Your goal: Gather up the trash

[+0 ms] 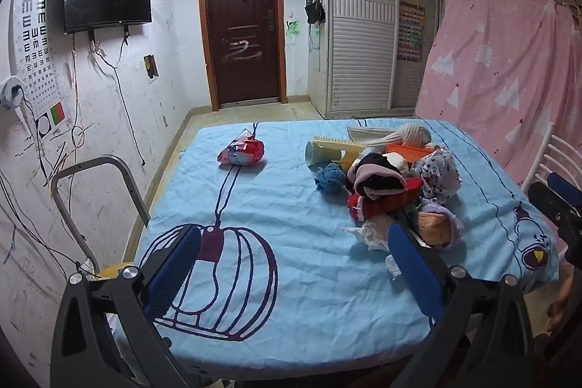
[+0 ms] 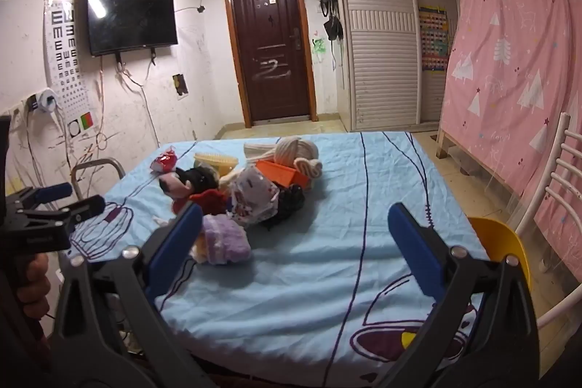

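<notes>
Both grippers hover at the near edge, left gripper and right gripper spread wide and empty, likely lining up a first pick. Crumpled white tissue lies just beside the left one; the red wrapper sits alone, far left. Its print is unreadable.

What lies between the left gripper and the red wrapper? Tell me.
Only bare blue tablecloth, printed with a dark cage drawing, lies between the open left gripper and the red wrapper. The left wrist view shows it.
</notes>
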### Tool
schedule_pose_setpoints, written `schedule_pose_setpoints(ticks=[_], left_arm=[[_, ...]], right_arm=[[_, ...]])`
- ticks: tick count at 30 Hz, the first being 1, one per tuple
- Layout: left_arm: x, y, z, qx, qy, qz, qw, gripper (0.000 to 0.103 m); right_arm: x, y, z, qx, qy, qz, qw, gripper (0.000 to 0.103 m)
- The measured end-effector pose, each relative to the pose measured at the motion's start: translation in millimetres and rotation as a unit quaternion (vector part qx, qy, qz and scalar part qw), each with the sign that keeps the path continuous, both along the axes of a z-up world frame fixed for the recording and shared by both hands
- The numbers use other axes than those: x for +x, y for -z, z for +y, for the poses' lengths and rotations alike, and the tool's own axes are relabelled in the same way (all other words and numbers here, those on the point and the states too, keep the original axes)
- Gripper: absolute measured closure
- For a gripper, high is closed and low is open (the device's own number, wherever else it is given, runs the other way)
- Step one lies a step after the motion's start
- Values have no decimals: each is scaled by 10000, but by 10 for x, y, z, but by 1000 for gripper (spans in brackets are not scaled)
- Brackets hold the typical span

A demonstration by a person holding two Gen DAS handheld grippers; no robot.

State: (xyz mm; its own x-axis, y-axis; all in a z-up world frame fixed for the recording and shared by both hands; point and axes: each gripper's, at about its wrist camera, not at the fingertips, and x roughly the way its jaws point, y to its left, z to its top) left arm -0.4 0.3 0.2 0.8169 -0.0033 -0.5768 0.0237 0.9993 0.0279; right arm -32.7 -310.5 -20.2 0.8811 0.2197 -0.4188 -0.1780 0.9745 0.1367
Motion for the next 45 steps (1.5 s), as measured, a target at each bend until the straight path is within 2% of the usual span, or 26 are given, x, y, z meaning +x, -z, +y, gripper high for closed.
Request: schedule_pose_setpoints(ticks=[45], left_arm=[[2,1,-12,47,1,30,10000,9]], right_arm=[[-9,-2,15,-52,-1,-14,10000,5]])
